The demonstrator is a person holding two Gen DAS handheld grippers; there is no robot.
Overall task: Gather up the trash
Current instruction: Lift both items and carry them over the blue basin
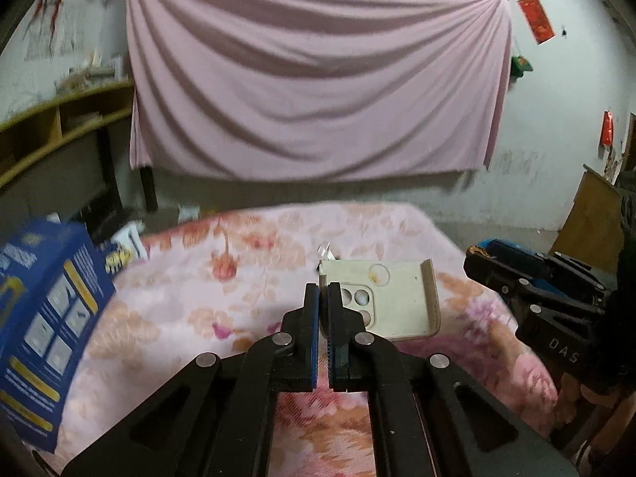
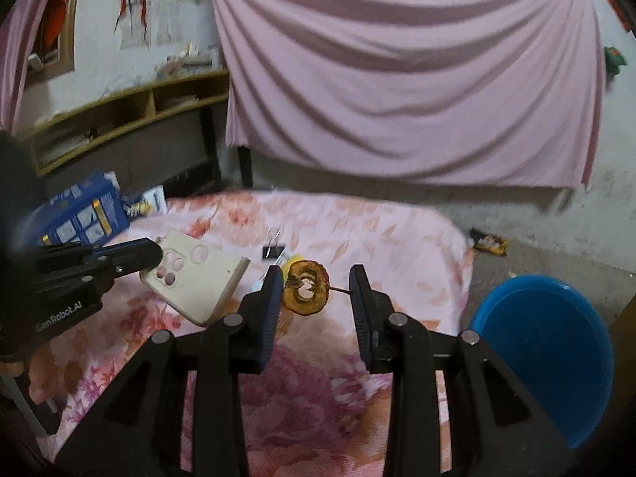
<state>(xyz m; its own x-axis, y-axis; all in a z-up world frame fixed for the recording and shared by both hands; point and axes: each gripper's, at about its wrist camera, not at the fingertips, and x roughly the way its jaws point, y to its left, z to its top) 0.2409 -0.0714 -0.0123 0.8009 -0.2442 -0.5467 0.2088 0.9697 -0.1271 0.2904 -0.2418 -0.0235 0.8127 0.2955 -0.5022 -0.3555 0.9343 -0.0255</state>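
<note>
Black linkage arms fill the bottom of both wrist views. Left gripper (image 1: 322, 298), at centre frame, is clamped tight on the near-left edge of a cream phone case (image 1: 397, 298), which is held clear above the floral bed cover (image 1: 179, 310); the case's raised lip faces right in that view. Right gripper (image 2: 316, 290) stands part-way apart, pinching a browned, ring-shaped fruit peel (image 2: 306, 288) by its left side, with a thin stem reaching the right pad; the peel hangs above the bed cover. In the right wrist view, a black binder clip (image 2: 273, 252) lies on the cover just behind the peel, near a yellow scrap. Bed edge runs across mid-frame and drops off at the right, where a blue basin (image 2: 548, 357) sits on the floor at lower right, well apart from a dark wrapper (image 2: 489, 243) further back. A blue carton (image 1: 43, 318) crowds the left edge of the left wrist view. Open floor lies between the bed's far edge and the pink wall drape (image 1: 318, 79).
</note>
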